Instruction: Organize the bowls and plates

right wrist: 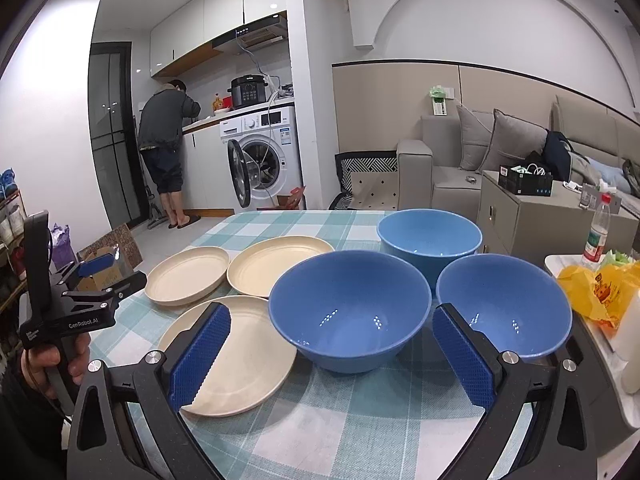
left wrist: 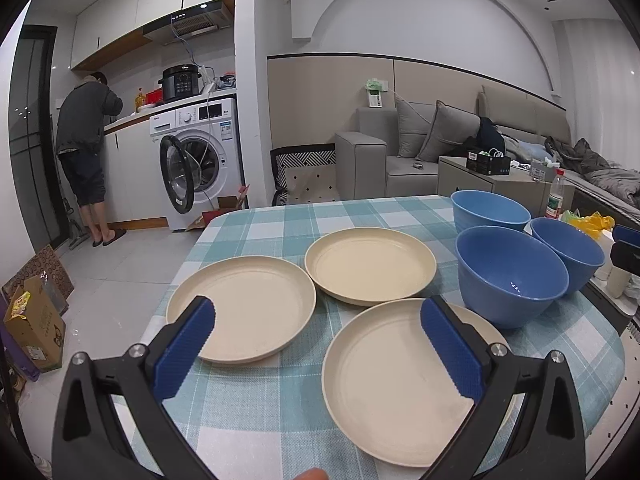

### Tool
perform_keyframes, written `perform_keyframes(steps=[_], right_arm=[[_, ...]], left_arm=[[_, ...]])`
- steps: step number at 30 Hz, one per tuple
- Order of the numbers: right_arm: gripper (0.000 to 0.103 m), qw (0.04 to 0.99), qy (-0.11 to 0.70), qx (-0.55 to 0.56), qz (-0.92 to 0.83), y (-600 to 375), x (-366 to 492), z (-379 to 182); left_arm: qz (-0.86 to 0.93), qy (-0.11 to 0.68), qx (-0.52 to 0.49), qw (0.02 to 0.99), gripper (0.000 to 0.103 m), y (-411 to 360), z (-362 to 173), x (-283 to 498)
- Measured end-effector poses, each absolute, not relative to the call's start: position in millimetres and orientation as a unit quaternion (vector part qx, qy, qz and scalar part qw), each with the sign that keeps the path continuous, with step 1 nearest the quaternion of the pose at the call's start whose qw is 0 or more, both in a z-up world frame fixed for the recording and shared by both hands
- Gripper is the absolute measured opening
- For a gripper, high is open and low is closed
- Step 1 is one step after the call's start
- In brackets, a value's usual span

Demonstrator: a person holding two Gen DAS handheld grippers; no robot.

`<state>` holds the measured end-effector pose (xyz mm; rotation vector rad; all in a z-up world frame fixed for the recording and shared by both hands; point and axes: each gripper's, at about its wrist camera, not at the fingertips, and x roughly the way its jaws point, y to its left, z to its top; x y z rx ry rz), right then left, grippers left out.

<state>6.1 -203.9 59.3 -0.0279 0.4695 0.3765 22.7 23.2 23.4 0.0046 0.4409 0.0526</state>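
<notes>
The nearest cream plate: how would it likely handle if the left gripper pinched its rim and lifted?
The nearest cream plate looks rigid and thin-walled, so probably light and stiff. Its raised rim gives the open left gripper an edge to pinch. The matte finish suggests modest slip, though held by one edge it may tilt.

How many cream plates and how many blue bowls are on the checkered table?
Cream plates: 3
Blue bowls: 3
Total: 6
</notes>
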Motion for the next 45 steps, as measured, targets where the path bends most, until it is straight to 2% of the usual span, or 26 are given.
perform_keyframes(steps=[20,32,45], right_arm=[[0.103,0.946,0.247,-0.030,0.210,-179,45,84],[0.103,0.947,0.247,-0.062,0.198,-162,72,115],[0.103,0.933,0.276,-0.041,0.225,-139,117,139]], left_arm=[[0.042,0.220,-0.007,0.974,0.103,38,37,62],[0.040,0.215,-0.008,0.976,0.103,52,63,77],[0.042,0.215,-0.008,0.976,0.103,66,73,97]])
